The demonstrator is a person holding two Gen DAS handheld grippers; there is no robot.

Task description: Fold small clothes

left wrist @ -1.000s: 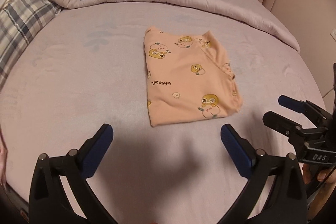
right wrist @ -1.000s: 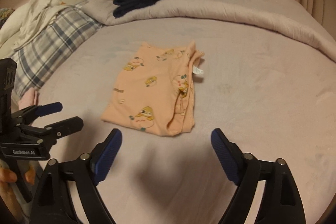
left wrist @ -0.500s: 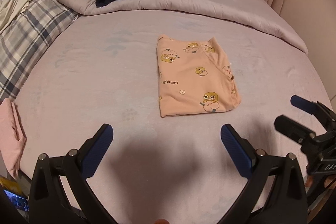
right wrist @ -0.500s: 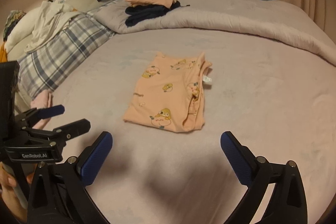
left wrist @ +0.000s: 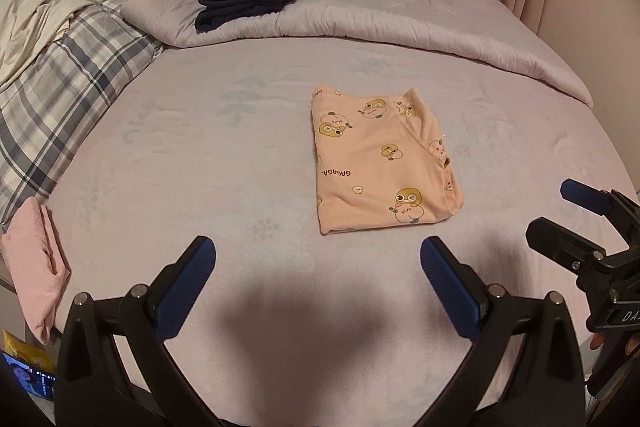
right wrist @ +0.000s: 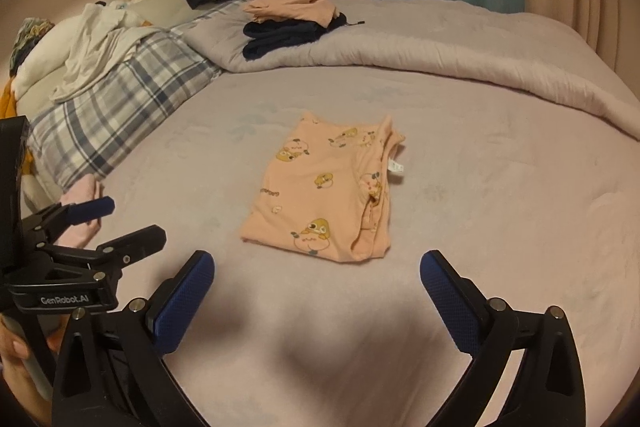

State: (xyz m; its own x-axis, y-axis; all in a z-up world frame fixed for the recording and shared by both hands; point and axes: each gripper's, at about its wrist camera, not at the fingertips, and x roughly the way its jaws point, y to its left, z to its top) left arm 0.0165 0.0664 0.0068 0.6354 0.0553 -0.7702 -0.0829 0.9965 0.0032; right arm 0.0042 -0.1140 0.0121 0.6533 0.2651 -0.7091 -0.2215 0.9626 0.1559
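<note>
Folded peach garment [left wrist: 382,165] lies flat on the bed [left wrist: 180,163]; left gripper [left wrist: 318,269] and right gripper [right wrist: 316,279] both gape wide, empty.

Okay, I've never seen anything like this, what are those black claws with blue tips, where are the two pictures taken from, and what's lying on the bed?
The claws are two hand-held grippers; a person holds one in each hand. Each carries a wide-angle camera looking forward along its two blue-padded fingers, so you get one picture per gripper. In the left wrist view the left gripper fills the bottom edge, and the right gripper shows at the side. The right wrist view looks out over the right gripper, with the left one at its left edge. Both are open and hold nothing. On the bed lies a folded peach garment with cartoon prints, apart from both grippers. Further back, a peach piece sits on dark folded clothes on the rolled-back quilt. A pink cloth lies at the bed's left edge.
</note>
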